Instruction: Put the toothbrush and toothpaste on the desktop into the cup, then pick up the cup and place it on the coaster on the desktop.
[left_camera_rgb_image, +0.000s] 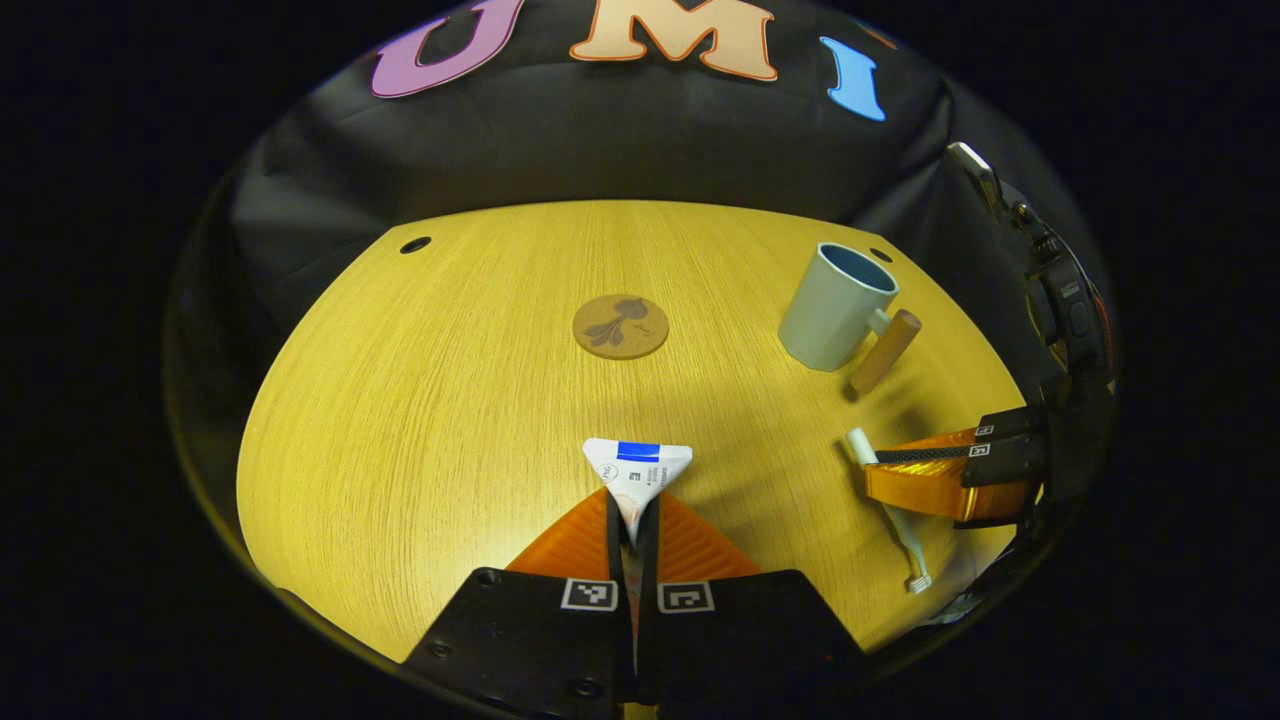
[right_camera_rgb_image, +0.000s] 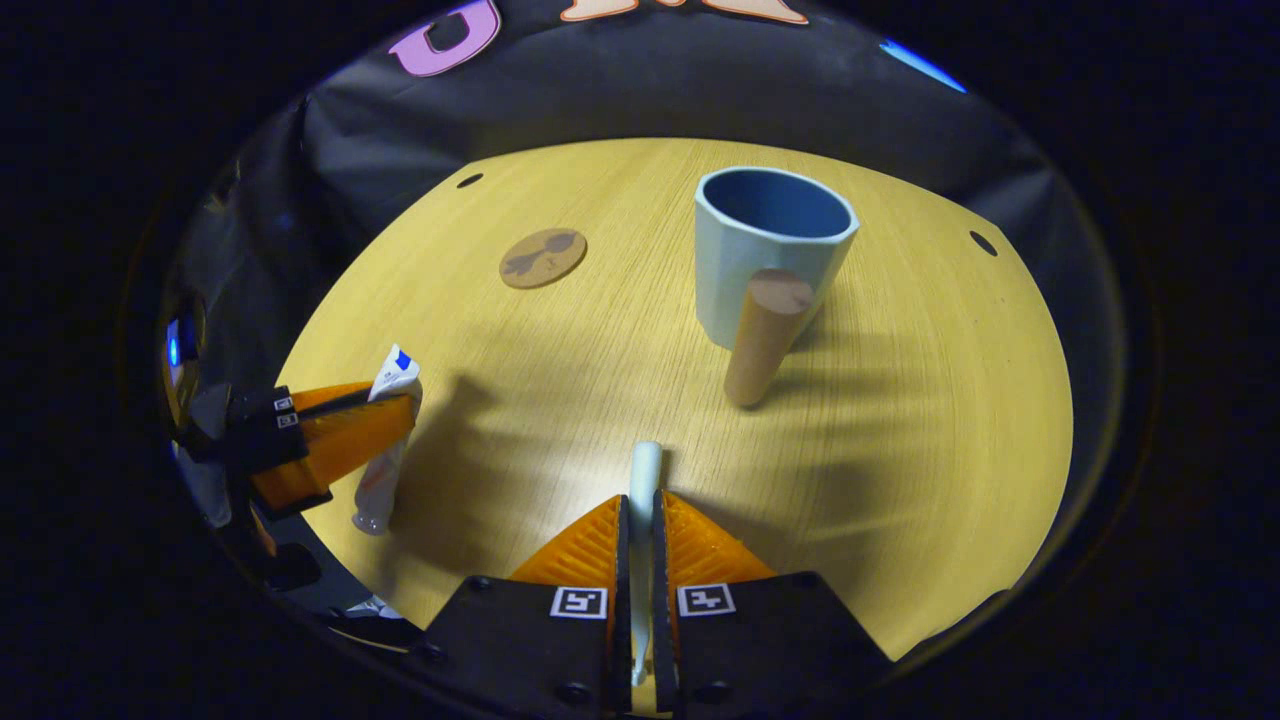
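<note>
My left gripper (left_camera_rgb_image: 635, 505) is shut on the white toothpaste tube (left_camera_rgb_image: 637, 465), whose flat crimped end with a blue stripe sticks out past the fingertips. In the right gripper view this gripper (right_camera_rgb_image: 408, 408) shows at the left, and the tube (right_camera_rgb_image: 383, 478) hangs cap-down from it. My right gripper (right_camera_rgb_image: 640, 510) is shut on the white toothbrush (right_camera_rgb_image: 645, 470), handle end forward. In the left gripper view it (left_camera_rgb_image: 872, 470) shows at the right, with the toothbrush (left_camera_rgb_image: 898, 525) slanting bristles-down. The pale blue cup (right_camera_rgb_image: 770, 250) with a wooden handle (right_camera_rgb_image: 765, 335) stands upright ahead. The round brown coaster (left_camera_rgb_image: 620, 326) lies mid-table.
The round wooden table (left_camera_rgb_image: 400, 400) has small dark holes near its far edge (left_camera_rgb_image: 415, 244). Bare wood lies between the cup (left_camera_rgb_image: 835, 305) and the coaster (right_camera_rgb_image: 543, 258). Black cloth walls close in the back and sides.
</note>
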